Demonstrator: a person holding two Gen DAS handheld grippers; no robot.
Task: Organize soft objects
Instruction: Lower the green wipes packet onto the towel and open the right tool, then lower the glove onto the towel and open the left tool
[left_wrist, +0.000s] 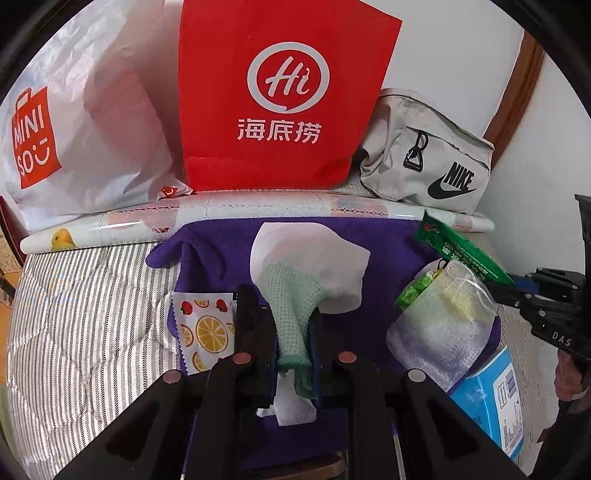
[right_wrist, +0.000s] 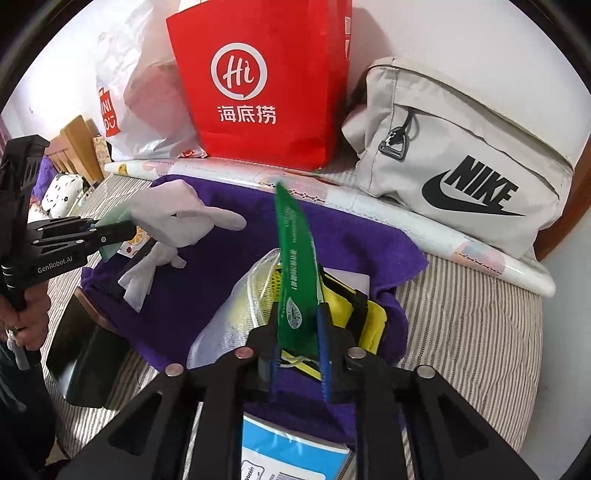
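1. Your left gripper (left_wrist: 293, 343) was pinching a bunched green dotted cloth (left_wrist: 291, 295) together with a white cloth (left_wrist: 317, 258). Both stood up between the jaws, and a white tail hung down behind the pads. The bundle looked loosely gathered, so I judged the white layer could slide free if you swung it fast.

2. Your right gripper (right_wrist: 299, 354) had the flat green packet (right_wrist: 295, 258) standing on edge between its jaws. The pictures did not show whether the pads pressed it, so I could not tell if the grip was firm. A thin slick packet like that could tip or drop out.

3. Just ahead of the right jaws lay a clear mesh pouch (right_wrist: 236, 310) holding something pale yellow. Beside it sat a yellow bag with black trim (right_wrist: 373, 314), its contents hidden. The packet's lower edge could have snagged the pouch mouth.

4. Under both jaws spread the purple towel (right_wrist: 207, 288), with a citrus-print sachet (left_wrist: 205, 328) left of the left jaws. Dragging cloth across it might have rucked the towel and shifted the sachet.

5. Below the right jaws lay a blue-and-white pack (right_wrist: 291, 454), which a falling packet would land on.

6. Farthest beyond the jaws stood the red paper bag (left_wrist: 284, 96), the white plastic bag (left_wrist: 85, 122) and the grey Nike pouch (right_wrist: 465, 177). I could not see inside any of them. The red bag stood upright and unsupported, so a push from the cloth might have toppled it.
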